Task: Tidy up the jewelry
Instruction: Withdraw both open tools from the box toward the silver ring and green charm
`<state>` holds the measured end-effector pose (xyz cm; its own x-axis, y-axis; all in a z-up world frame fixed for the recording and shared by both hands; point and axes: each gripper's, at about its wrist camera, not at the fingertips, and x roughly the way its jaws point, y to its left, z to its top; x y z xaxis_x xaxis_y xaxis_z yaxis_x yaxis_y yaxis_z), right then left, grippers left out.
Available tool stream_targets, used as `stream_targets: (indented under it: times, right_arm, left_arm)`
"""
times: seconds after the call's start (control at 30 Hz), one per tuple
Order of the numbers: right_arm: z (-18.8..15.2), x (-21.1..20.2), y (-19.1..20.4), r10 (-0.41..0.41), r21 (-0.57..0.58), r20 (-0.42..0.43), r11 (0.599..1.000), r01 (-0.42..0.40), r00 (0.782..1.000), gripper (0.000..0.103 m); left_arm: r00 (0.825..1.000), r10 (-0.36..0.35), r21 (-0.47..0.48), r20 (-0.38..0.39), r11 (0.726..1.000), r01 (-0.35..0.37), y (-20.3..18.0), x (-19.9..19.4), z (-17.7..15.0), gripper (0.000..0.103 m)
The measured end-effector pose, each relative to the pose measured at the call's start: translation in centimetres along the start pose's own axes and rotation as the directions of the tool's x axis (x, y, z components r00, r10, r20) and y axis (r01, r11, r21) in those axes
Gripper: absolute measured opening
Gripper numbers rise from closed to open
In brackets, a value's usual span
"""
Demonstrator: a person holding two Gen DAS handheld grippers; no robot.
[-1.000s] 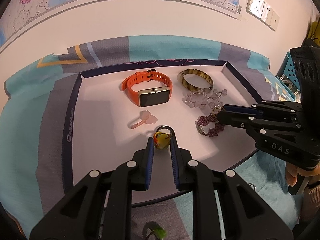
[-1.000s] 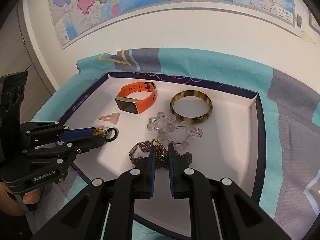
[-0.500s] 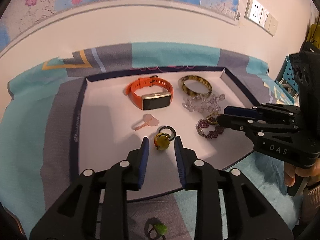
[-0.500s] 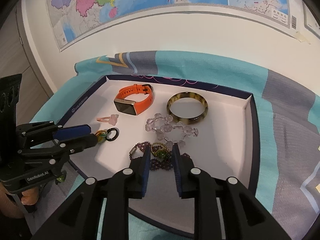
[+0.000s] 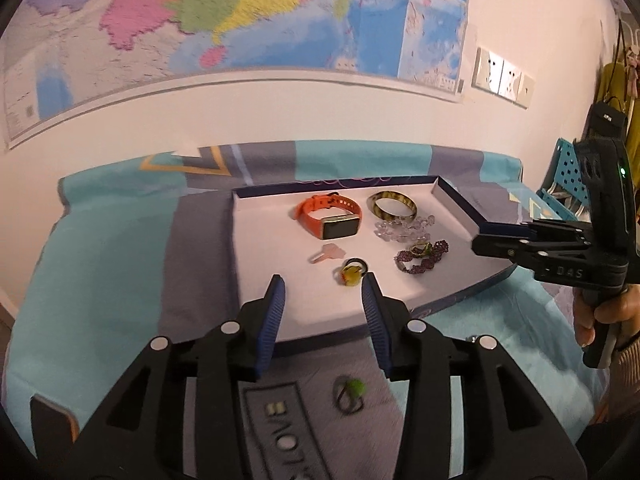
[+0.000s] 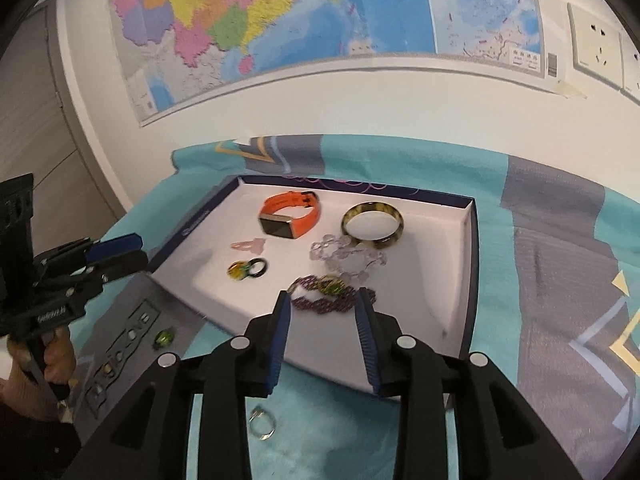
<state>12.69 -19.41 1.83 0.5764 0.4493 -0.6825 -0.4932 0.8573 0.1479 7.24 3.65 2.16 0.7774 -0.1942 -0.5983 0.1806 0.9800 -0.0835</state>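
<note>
A white tray (image 5: 272,248) (image 6: 432,272) holds an orange watch (image 5: 332,216), a mottled bangle (image 5: 392,206), a clear bead bracelet (image 5: 402,230), a pink clip (image 5: 328,254) and a purple bead bracelet (image 6: 320,306) with a green-gold ring (image 6: 332,286) on it. A yellow-stone ring (image 5: 351,274) lies beside a black ring. My left gripper (image 5: 323,280) hovers just behind the yellow ring, jaws opening, pads clear of it. My right gripper (image 6: 324,296) hangs over the purple bracelet, jaws opening, gripping nothing.
A green-stone ring (image 5: 350,392) lies on the patterned cloth in front of the tray, and a silver ring (image 6: 262,424) lies on the teal cloth under my right gripper. A wall with a map stands behind. A hand (image 5: 600,316) holds the right gripper's handle.
Both grippers have opened and drawn back and up from the tray. The yellow-stone ring and the green-gold ring stay lying in the tray.
</note>
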Motion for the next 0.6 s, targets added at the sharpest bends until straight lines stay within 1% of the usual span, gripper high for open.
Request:
stream_targets:
  times: [0.03, 0.1, 0.23, 0.33, 0.43, 0.53, 0.6]
  right_arm:
    - [-0.3, -0.3, 0.3, 0.005, -0.007, 0.000, 1.000, -0.005, 1.000, 0.035]
    - [-0.9, -0.8, 0.8, 0.011, -0.022, -0.005, 1.000, -0.011, 1.000, 0.036]
    - [-2.4, -1.4, 1.4, 0.022, -0.033, -0.019, 0.999, -0.022, 1.000, 0.036]
    - [-3.4, -1.5, 1.7, 0.030, -0.022, -0.037, 0.999, -0.030, 0.999, 0.039]
    - [-4.3, -1.2, 1.9, 0.019, -0.024, -0.057, 1.000, -0.020, 0.998, 0.040]
    - [-5.1, -0.9, 2.0, 0.025, -0.012, -0.072, 1.000, -0.026, 0.997, 0.040]
    - [-5.6, -0.7, 2.2, 0.014, -0.017, -0.085, 1.000, -0.015, 0.996, 0.040]
  left_arm:
    - [1.000, 0.002, -0.002, 0.003, 1.000, -0.002, 0.2, -0.4, -0.2, 0.040]
    - [1.000, 0.008, -0.012, 0.003, 1.000, -0.008, 0.7, -1.0, -0.7, 0.040]
    - [1.000, 0.000, -0.008, -0.019, 1.000, 0.000, 1.0, -1.6, -2.0, 0.040]
    - [0.999, -0.014, 0.014, -0.043, 1.000, 0.014, 0.6, -1.6, -3.2, 0.040]
    - [0.997, -0.034, 0.023, -0.073, 0.999, 0.035, 0.1, -1.3, -4.1, 0.040]
    - [0.995, -0.043, 0.030, -0.094, 0.998, 0.046, -0.6, -0.8, -4.7, 0.040]
    - [0.993, -0.053, 0.037, -0.110, 0.998, 0.057, -1.0, -0.4, -5.1, 0.040]
